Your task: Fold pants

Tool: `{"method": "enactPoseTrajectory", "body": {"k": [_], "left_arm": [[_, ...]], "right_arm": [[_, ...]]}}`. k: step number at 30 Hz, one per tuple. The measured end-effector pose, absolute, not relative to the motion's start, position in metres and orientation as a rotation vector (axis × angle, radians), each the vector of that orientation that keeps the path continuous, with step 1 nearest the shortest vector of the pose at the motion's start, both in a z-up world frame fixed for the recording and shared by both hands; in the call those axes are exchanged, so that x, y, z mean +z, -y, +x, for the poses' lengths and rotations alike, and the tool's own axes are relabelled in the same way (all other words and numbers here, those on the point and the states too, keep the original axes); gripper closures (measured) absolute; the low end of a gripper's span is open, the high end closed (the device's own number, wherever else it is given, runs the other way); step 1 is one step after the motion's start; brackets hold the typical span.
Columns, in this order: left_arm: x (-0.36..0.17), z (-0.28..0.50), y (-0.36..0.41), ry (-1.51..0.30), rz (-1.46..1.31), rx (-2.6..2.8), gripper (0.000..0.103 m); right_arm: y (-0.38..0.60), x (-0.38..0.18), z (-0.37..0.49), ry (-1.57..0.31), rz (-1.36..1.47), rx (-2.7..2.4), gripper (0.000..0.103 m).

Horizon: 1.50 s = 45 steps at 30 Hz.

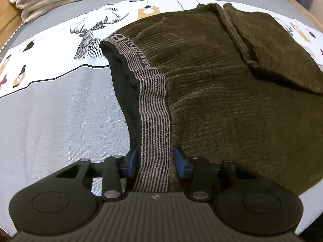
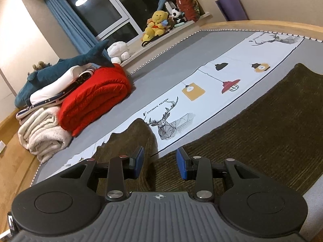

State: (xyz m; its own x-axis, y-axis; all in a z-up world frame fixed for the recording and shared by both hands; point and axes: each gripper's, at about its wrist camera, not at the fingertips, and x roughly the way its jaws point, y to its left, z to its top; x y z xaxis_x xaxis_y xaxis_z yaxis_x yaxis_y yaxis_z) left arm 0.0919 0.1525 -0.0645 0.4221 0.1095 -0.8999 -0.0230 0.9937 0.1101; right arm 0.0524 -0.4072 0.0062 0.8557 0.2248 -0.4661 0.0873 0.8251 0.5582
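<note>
Your left gripper (image 1: 155, 162) straddles the pants' (image 1: 232, 92) striped waistband (image 1: 154, 109), contact unclear; your right gripper (image 2: 159, 164) gapes above the grey bedspread (image 2: 171, 64).

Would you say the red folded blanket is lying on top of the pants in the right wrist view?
No, the red blanket sits apart on the grey sheet, away from the pants.

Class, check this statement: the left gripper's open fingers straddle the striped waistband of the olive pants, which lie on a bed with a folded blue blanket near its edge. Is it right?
One detail is wrong: the folded blanket is red, not blue, as the right wrist view shows. The rest stands: the left gripper straddles the striped waistband of the olive pants on the bed.
</note>
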Motion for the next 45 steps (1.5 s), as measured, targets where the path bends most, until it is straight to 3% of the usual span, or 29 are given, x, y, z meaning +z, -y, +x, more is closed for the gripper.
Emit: {"method": "enactPoseTrajectory", "body": {"k": [6,10,12,23,29,31,45], "left_arm": [[-0.064,0.094,-0.150,-1.179,0.127,0.106,0.061],[-0.060,0.096,-0.142,-1.183,0.147,0.152,0.055],[-0.056,0.096,-0.140,-1.156,0.151,0.176,0.049],[-0.026,0.085,-0.125,-0.948,0.032,0.057,0.051],[-0.064,0.101,-0.090,-1.156,0.182,0.015,0.053],[-0.065,0.103,-0.086,-1.147,0.205,0.014,0.054],[-0.032,0.084,-0.085,-0.876,0.082,-0.077,0.050]], "right_arm": [[0.407,0.006,0.052,-0.558,0.611,0.074,0.064],[0.409,0.008,0.049,-0.553,0.601,0.086,0.064],[0.411,0.009,0.046,-0.546,0.611,0.091,0.064],[0.423,0.002,0.045,-0.534,0.723,0.106,0.063],[0.420,0.005,0.043,-0.539,0.668,0.126,0.063],[0.421,0.005,0.041,-0.537,0.663,0.127,0.063],[0.414,0.000,0.053,-0.563,0.651,0.143,0.063]]}}
